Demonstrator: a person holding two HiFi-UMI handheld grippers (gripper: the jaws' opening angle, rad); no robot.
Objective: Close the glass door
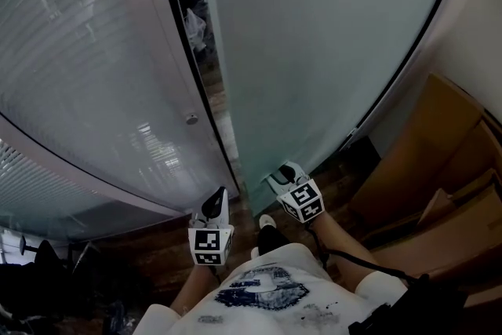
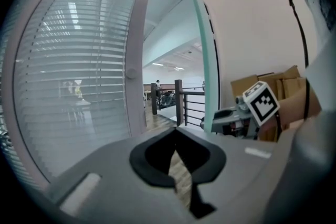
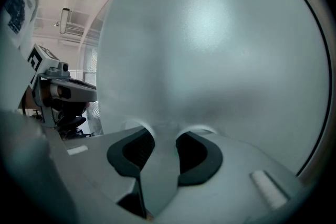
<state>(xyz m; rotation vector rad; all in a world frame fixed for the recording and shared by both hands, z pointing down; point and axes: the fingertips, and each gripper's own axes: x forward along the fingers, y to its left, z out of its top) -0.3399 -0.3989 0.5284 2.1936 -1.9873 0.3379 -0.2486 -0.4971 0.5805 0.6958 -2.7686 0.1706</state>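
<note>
The frosted glass door [image 1: 329,35] stands ajar, with a narrow gap between its free edge and the dark frame post [image 1: 182,35] to the left. My right gripper [image 1: 281,173] is low on that free edge. In the right gripper view the pane [image 3: 210,44] fills the picture and runs between the jaws of the right gripper [image 3: 165,131], both pads pressed on it. From the left gripper view I see the door's green edge [image 2: 202,50] with the right gripper [image 2: 218,117] clamped on it. My left gripper [image 1: 216,202] hovers before the gap, shut and holding nothing [image 2: 176,136].
A glass wall with blinds [image 1: 94,74] curves along the left. Cardboard boxes [image 1: 439,176] lean against the wall at the right. Through the gap a dark railing [image 2: 181,105] and a wooden floor show. A shoe [image 1: 267,222] stands just behind the door's edge.
</note>
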